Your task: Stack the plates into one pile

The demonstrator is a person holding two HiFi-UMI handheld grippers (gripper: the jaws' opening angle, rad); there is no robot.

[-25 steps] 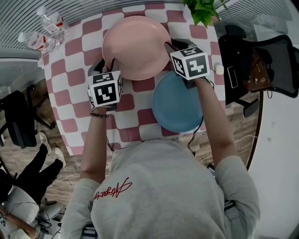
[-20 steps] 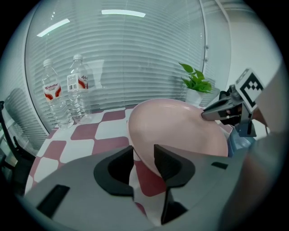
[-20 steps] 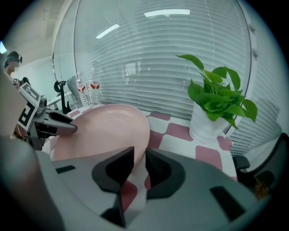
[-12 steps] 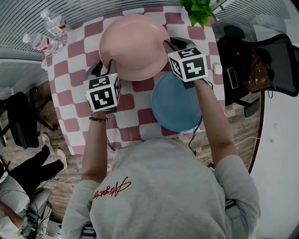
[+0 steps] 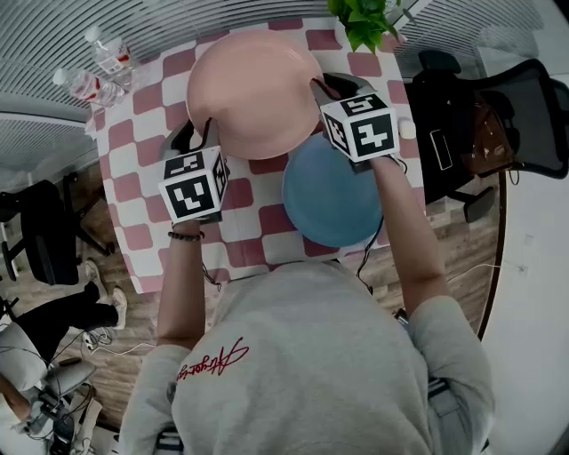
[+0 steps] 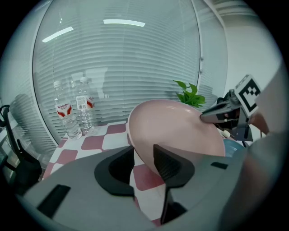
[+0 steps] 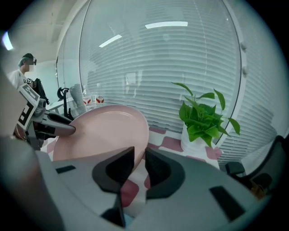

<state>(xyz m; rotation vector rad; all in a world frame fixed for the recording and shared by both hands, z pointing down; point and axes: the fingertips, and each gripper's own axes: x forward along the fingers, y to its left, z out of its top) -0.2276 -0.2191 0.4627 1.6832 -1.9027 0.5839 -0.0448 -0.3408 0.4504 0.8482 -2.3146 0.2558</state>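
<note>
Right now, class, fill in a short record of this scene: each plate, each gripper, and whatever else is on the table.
pink plate: raised off the checked table, held by two opposite edges
blue plate: flat on the table, nearer the person, nothing on it
left gripper: jaws have just been closing, clamped on the pink plate's rim
right gripper: jaws clamped on the opposite rim
water bottles: two, at the far left corner
potted plant: far right edge
pile: not yet made
</note>
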